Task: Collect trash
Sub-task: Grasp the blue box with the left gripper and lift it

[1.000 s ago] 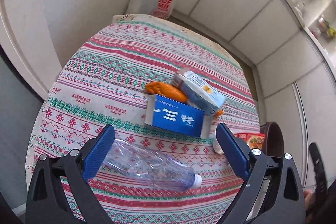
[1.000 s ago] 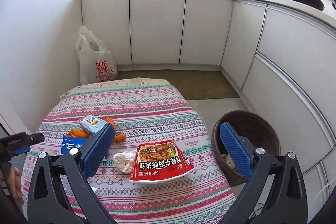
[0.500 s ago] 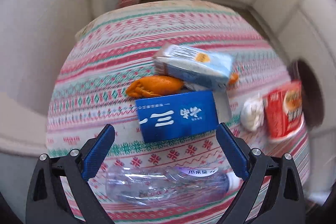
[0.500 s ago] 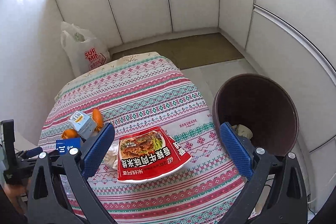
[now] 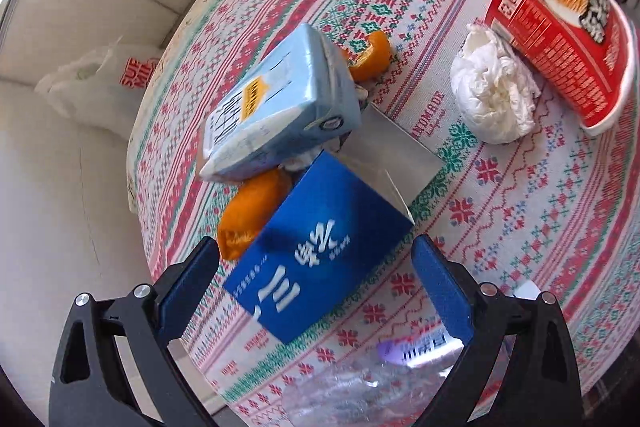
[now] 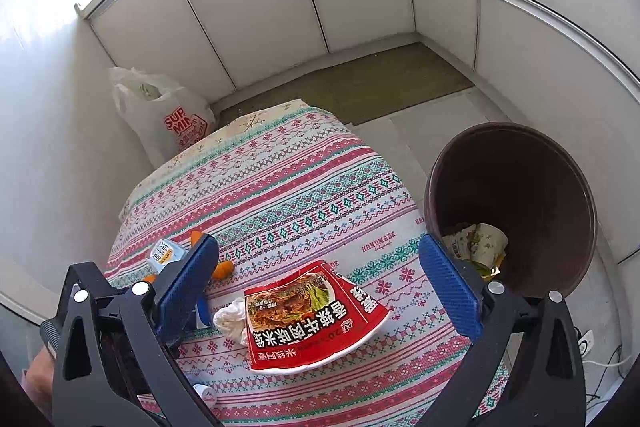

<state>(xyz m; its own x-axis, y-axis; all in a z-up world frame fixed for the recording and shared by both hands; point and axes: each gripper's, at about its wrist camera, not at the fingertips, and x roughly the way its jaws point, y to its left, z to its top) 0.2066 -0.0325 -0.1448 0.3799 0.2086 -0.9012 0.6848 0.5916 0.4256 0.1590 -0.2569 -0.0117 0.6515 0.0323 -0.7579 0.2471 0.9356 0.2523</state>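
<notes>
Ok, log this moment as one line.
left claw: open over blue box | right claw: open over red noodle bowl | bin: some trash inside

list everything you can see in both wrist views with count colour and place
blue box: 1, blue with white print, between the left gripper's fingers on the table
carton: 1, pale blue, lying tilted on the peels behind the blue box
orange peels: 2 pieces seen, orange, under and beside the carton
tissue wad: 1, white, touching the noodle bowl
noodle bowl: 1, red, tipped over near the table's bin side
plastic bottle: 1, clear, lying at the near table edge
tablecloth: 1, red, green and white pattern, over the table
bin: 1, brown, on the floor beside the table, some trash inside
plastic bag: 1, white with red print, on the floor by the wall
left gripper: 1, black with blue pads, open
right gripper: 1, black with blue pads, open above the noodle bowl
</notes>
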